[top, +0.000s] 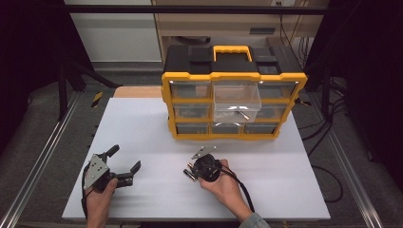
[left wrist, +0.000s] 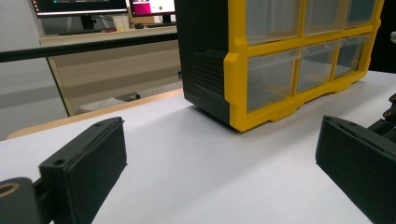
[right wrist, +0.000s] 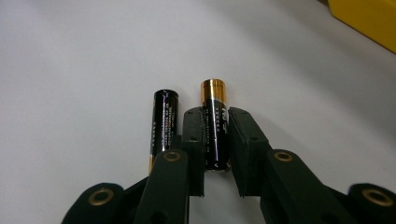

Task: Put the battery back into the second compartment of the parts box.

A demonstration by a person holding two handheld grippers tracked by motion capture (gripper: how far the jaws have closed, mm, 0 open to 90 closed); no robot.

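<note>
The right gripper (right wrist: 216, 140) is closed on a black-and-gold battery (right wrist: 215, 126) lying on the white table (top: 142, 123); a second battery (right wrist: 163, 126) lies just beside it. The left gripper (top: 124, 164) rests open (jaws wide apart). A yellow drawer organizer (top: 233, 102) stands behind, one clear drawer (top: 236, 99) pulled out.

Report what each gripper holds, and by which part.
The right gripper clamps a battery around its black mid-body, gold end protruding. The left gripper is open, holding nothing.
</note>
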